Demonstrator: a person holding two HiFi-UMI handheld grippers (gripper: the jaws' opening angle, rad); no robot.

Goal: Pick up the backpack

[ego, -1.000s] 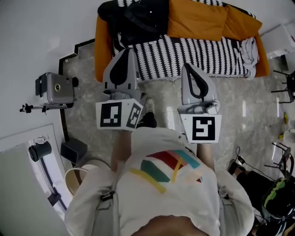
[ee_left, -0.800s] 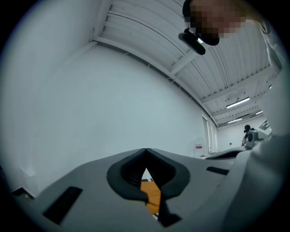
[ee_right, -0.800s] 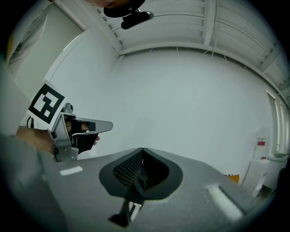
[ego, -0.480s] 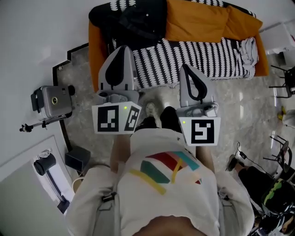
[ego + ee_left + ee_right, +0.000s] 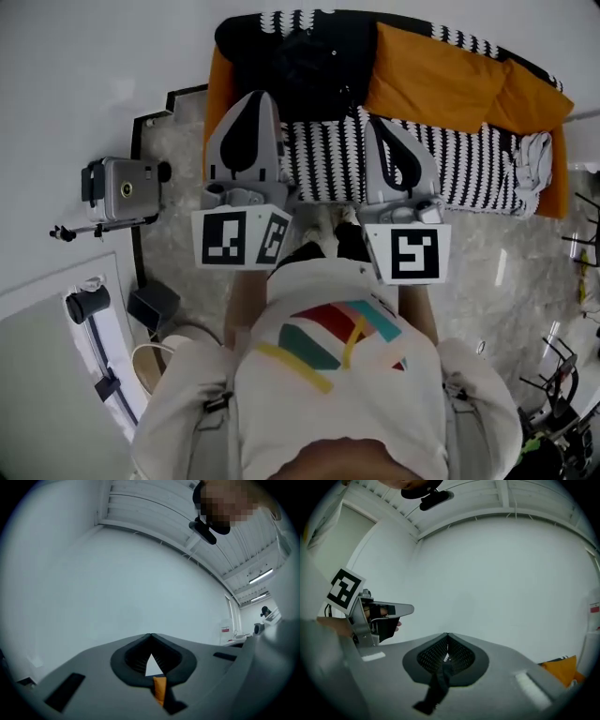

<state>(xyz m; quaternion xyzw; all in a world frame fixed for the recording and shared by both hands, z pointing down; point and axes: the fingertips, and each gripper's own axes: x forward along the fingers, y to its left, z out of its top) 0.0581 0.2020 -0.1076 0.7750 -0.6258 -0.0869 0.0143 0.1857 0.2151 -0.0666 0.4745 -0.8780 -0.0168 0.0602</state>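
Backpack (image 5: 314, 61) on striped blanket (image 5: 469, 178) — orange sofa (image 5: 450, 84)

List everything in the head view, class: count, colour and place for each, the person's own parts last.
backpack: one, black, left end of the bed
bedding: one, orange, right of the backpack
blanket: one, black-and-white striped, along the bed's front
cloth: one, pale, bed's right end
camera: one, grey, floor at left
shirt: one, white with coloured stripes, on the person
left tongs: one, grey, shut, empty, pointing toward the backpack
right tongs: one, grey, shut, empty, over the blanket
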